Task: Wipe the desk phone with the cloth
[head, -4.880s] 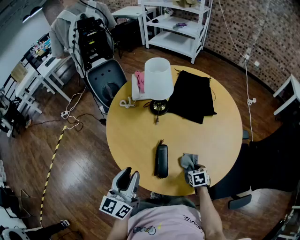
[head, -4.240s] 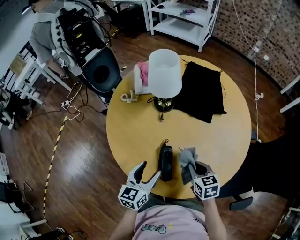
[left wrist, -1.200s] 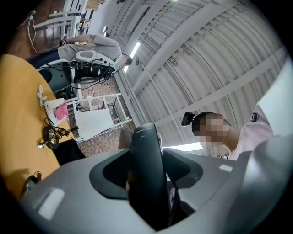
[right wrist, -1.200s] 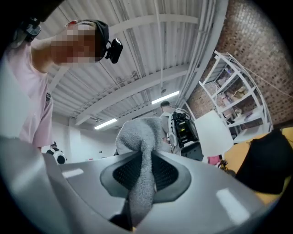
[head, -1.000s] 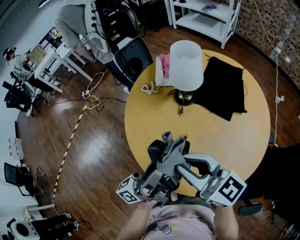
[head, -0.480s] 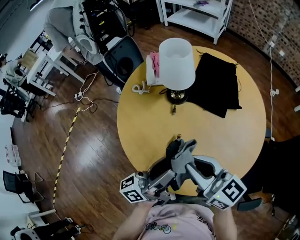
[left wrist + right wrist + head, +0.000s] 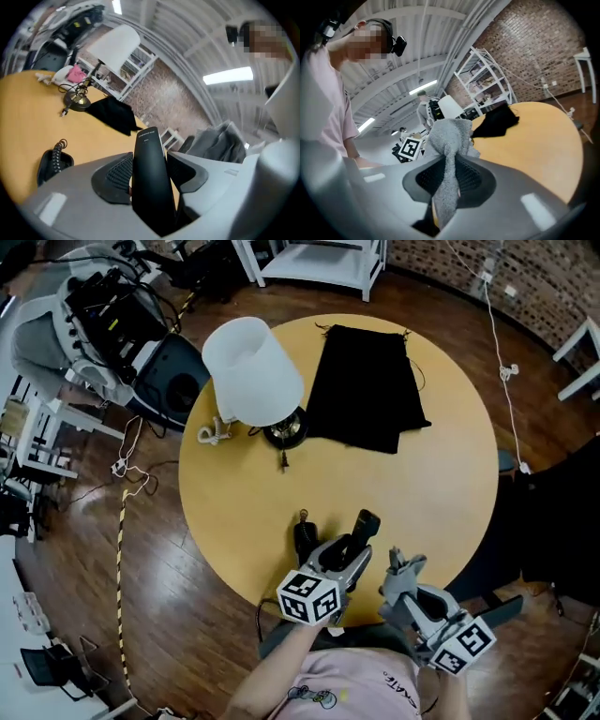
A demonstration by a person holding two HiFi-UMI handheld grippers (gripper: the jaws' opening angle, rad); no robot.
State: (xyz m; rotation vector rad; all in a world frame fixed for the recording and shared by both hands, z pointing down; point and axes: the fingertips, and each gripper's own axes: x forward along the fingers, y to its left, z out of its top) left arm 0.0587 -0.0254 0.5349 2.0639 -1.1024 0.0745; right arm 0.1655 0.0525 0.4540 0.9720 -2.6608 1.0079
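Head view: the left tongs (image 7: 345, 554) clamp the handset (image 7: 365, 522) above the table (image 7: 422, 484) near its front edge, presumably so the cloth (image 7: 401, 569) pinched in the right tongs (image 7: 401, 585) can wipe it.

The person wears a pink short-sleeved T-shirt (image 7: 349, 692) with small dark print. The left gripper (image 7: 354, 542) and right gripper (image 7: 401, 570) are pale grey, with dark ribbed pads (image 7: 426, 180) and a black-and-white marker cube (image 7: 311, 597) behind the jaws.
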